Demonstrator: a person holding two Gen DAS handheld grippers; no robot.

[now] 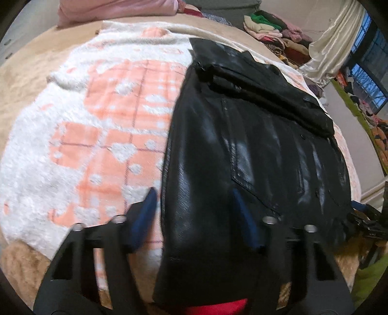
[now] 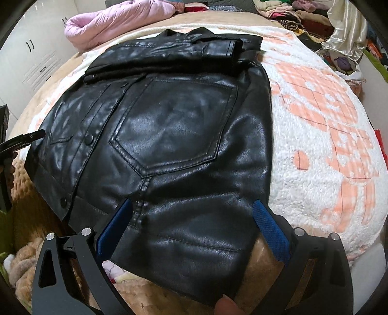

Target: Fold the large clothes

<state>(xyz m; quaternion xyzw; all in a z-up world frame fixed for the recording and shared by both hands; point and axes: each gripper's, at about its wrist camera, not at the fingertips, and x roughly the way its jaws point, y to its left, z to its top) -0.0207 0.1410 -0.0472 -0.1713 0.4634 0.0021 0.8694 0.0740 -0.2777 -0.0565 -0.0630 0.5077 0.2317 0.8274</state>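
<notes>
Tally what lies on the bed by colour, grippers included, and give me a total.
Black: 1, the leather jacket, sleeves folded across its top
White and peach: 1, the fleece blanket under it
Pink: 1, the quilted bundle at the far edge
Black with blue fingers: 2, the left gripper and the right gripper, both over the jacket's near hem
Total: 5

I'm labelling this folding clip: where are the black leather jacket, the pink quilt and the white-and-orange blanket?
black leather jacket (image 2: pixel 174 121): right wrist view, on its big patch pocket.
pink quilt (image 2: pixel 116 21): right wrist view, middle of the roll.
white-and-orange blanket (image 1: pixel 97 121): left wrist view, on its orange pattern.
</notes>
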